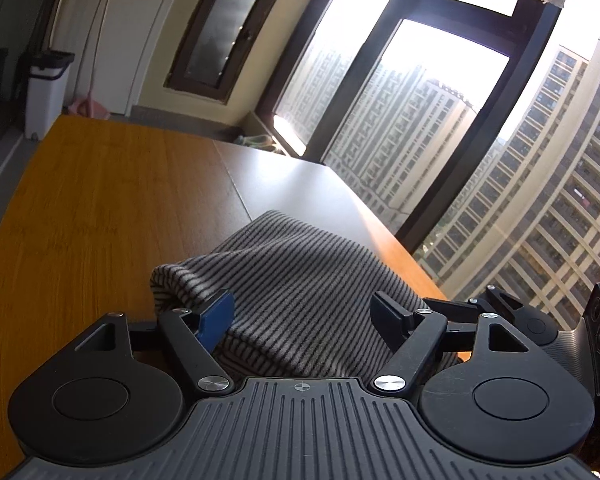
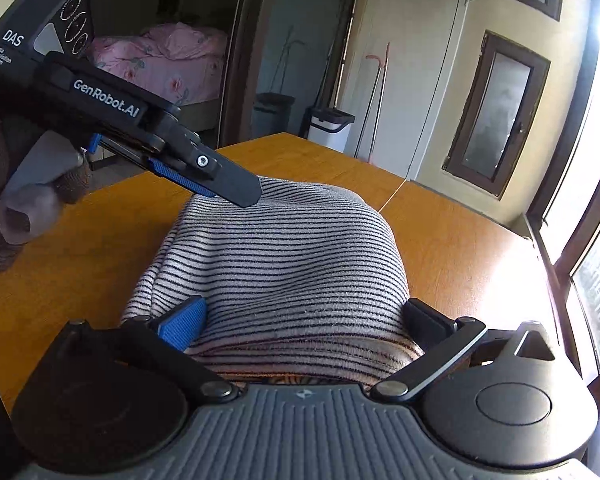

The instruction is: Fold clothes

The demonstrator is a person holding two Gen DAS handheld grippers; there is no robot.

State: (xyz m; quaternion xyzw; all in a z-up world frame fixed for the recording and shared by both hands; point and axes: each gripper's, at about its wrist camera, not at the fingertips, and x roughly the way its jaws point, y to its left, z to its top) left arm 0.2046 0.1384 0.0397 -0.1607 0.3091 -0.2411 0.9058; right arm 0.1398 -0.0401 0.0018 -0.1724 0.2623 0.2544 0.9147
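Note:
A grey garment with thin dark stripes (image 1: 296, 280) lies bunched on the wooden table (image 1: 100, 208). My left gripper (image 1: 304, 316) is open, its fingers spread on either side of the cloth's near edge. In the right wrist view the same striped garment (image 2: 284, 264) bulges up between the spread fingers of my open right gripper (image 2: 304, 320). The left gripper (image 2: 220, 180) also shows there, coming in from the upper left over the far edge of the cloth; its jaw state is unclear from that side.
The table's right edge runs close to a large window (image 1: 420, 120). A white bin (image 1: 46, 88) and a pink broom (image 1: 92, 108) stand beyond the far end. A doorway to a room with a pink bed (image 2: 168, 64) shows behind.

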